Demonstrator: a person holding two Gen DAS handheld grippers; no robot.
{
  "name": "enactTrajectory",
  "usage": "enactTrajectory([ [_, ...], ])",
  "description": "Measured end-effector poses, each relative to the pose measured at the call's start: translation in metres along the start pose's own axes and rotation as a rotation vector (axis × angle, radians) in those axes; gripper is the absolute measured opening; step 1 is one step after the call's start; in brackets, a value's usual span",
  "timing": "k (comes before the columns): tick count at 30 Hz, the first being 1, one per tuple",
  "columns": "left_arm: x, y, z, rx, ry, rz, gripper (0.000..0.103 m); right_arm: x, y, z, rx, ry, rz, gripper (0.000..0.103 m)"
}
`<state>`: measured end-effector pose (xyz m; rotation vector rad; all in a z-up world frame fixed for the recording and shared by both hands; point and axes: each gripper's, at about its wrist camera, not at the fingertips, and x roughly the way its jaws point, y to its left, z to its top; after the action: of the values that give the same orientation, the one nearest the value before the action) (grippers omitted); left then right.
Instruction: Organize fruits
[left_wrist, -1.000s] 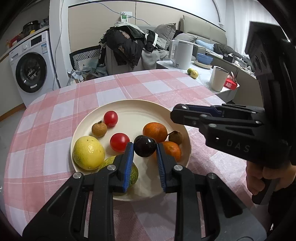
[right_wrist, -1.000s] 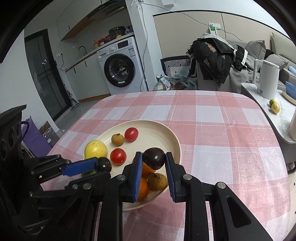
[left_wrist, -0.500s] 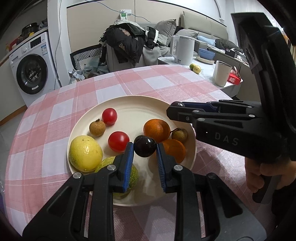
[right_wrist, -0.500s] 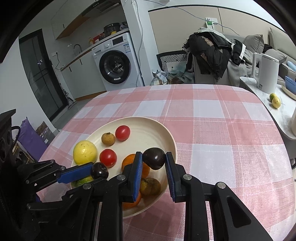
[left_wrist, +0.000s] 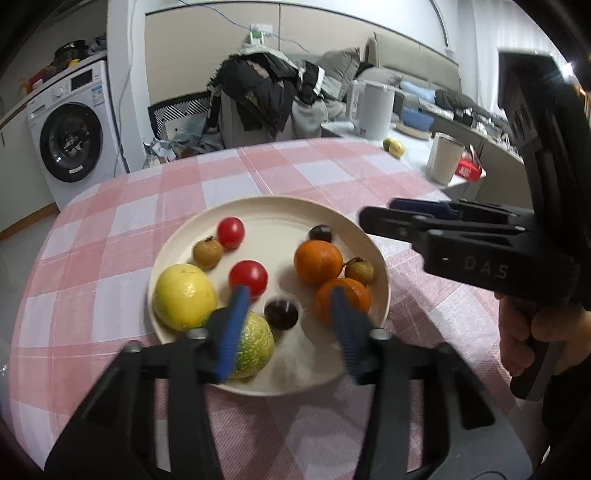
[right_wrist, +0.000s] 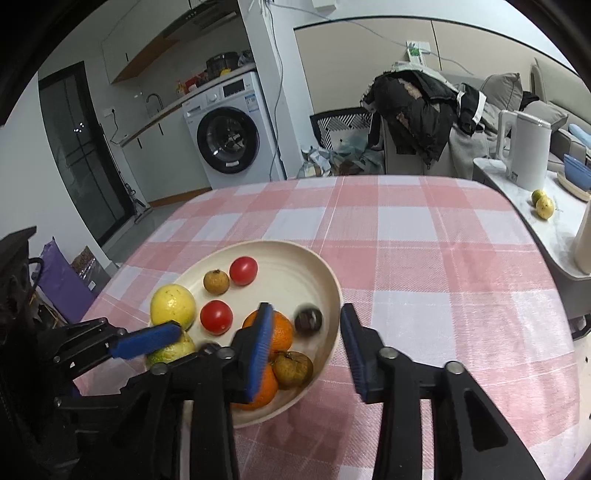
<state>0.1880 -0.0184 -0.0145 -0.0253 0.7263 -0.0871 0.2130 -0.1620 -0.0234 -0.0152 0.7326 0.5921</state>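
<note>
Cream plate (left_wrist: 380, 266) on the checked counter (left_wrist: 110, 229) already carries every fruit in view. Both grippers' fingers have just been opening, empty: one dark plum (left_wrist: 281, 314) lies below the left gripper (left_wrist: 286, 317), another (right_wrist: 308, 320) between the right gripper's (right_wrist: 306, 334) fingers. Little seems left.

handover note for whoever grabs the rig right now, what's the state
Left gripper: open, jaws have just been opening; its dark plum lies loose on the plate between the fingers.
Right gripper: open, jaws also just opening; its dark plum is blurred near the plate's right rim, apart from both pads.
Also on the plate: two tomatoes, two oranges, two longans, yellow fruit, green melon.
Done: both plums released.
Left: back both grippers away; confirm the plums settle.
</note>
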Motion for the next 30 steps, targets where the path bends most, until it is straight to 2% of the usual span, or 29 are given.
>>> enactTrajectory([
  [2,-0.012,0.004,-0.003,-0.011,-0.031,0.013,0.074,-0.007,-0.002,-0.002,-0.005,-0.002,-0.014,0.053],
  [3,-0.019,0.007,-0.004,-0.017,-0.047,0.016,0.078,-0.011,-0.003,-0.003,-0.005,-0.003,-0.018,0.056],
  [4,-0.027,0.011,-0.008,-0.023,-0.071,0.015,0.084,-0.015,-0.004,-0.005,-0.002,-0.004,-0.018,0.064],
  [7,-0.044,0.018,-0.016,-0.025,-0.095,0.021,0.087,-0.027,-0.006,-0.014,0.011,-0.007,0.050,0.089],
  [9,-0.055,0.023,-0.020,-0.030,-0.102,0.036,0.094,-0.034,-0.002,-0.021,-0.004,-0.016,0.088,0.093],
  [10,-0.062,0.027,-0.024,-0.039,-0.115,0.049,0.103,-0.037,0.000,-0.023,-0.014,-0.019,0.098,0.098],
  [11,-0.067,0.030,-0.026,-0.047,-0.131,0.057,0.103,-0.040,0.002,-0.026,-0.020,-0.026,0.106,0.102],
  [15,-0.086,0.040,-0.035,-0.069,-0.175,0.078,0.103,-0.057,0.010,-0.033,-0.046,-0.091,0.126,0.103],
  [22,-0.098,0.048,-0.051,-0.096,-0.205,0.128,0.103,-0.078,0.029,-0.045,-0.128,-0.170,0.087,0.103],
  [30,-0.089,0.043,-0.053,-0.097,-0.222,0.113,0.103,-0.080,0.035,-0.054,-0.148,-0.205,0.102,0.103],
])
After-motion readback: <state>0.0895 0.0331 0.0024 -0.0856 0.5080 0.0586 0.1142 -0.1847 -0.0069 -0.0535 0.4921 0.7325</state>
